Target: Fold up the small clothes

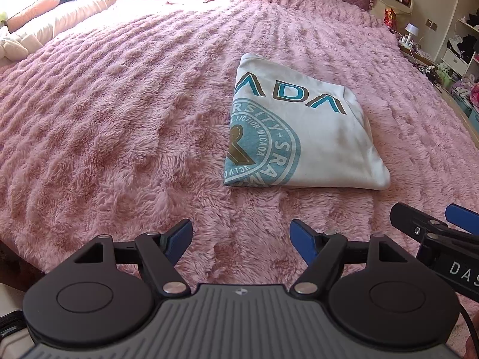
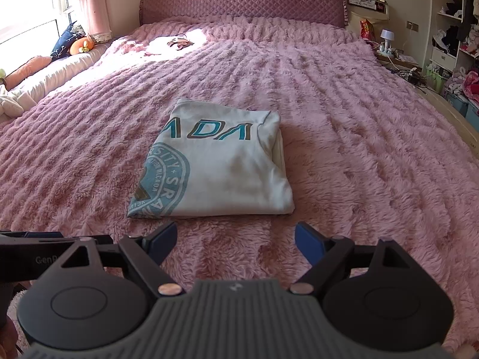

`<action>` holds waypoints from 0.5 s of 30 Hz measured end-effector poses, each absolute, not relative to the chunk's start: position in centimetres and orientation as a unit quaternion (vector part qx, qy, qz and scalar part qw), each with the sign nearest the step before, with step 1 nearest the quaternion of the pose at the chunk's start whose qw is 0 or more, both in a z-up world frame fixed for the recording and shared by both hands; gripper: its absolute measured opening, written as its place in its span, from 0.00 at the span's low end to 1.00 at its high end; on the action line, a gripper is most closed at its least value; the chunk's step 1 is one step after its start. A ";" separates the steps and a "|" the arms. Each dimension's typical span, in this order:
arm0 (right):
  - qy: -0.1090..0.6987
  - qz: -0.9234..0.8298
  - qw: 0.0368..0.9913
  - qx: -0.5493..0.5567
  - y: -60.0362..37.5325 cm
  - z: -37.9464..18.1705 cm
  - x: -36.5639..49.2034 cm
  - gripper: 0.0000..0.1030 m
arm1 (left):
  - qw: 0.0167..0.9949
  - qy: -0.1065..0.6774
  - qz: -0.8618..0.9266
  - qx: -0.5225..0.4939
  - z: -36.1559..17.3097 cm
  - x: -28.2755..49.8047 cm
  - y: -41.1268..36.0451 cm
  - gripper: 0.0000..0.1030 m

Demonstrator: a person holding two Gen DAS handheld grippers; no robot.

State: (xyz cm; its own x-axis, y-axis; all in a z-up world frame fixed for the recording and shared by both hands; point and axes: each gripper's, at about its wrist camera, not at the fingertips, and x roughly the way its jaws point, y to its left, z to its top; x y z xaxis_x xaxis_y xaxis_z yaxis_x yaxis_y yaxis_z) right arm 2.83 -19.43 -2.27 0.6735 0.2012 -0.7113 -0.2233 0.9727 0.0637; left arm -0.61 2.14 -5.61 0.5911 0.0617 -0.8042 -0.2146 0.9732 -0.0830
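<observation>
A white T-shirt (image 1: 314,137) with teal lettering and a round teal emblem lies folded into a compact rectangle on the fluffy pink bedspread (image 1: 119,134). In the right wrist view the same T-shirt (image 2: 227,176) sits just beyond my right gripper (image 2: 236,226), which stands open with only blanket between its blue pads. My left gripper (image 1: 241,224) is also open and empty, a little short of the shirt's near left corner. The right gripper (image 1: 425,214) shows at the right edge of the left wrist view, close to the shirt's near right corner.
A quilted purple headboard (image 2: 242,3) closes the far end of the bed. Cushions (image 2: 71,42) and soft toys line the left side by the window. A small dark item (image 2: 179,42) lies in the sun patch. Cluttered shelves (image 2: 455,30) and a bedside lamp (image 2: 386,37) stand at the right.
</observation>
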 end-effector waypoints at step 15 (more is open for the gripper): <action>0.393 0.112 0.912 -0.015 -19.3 -2.5 3.0 0.79 | 0.887 0.451 0.062 -0.075 -5.7 -0.3 1.4 0.87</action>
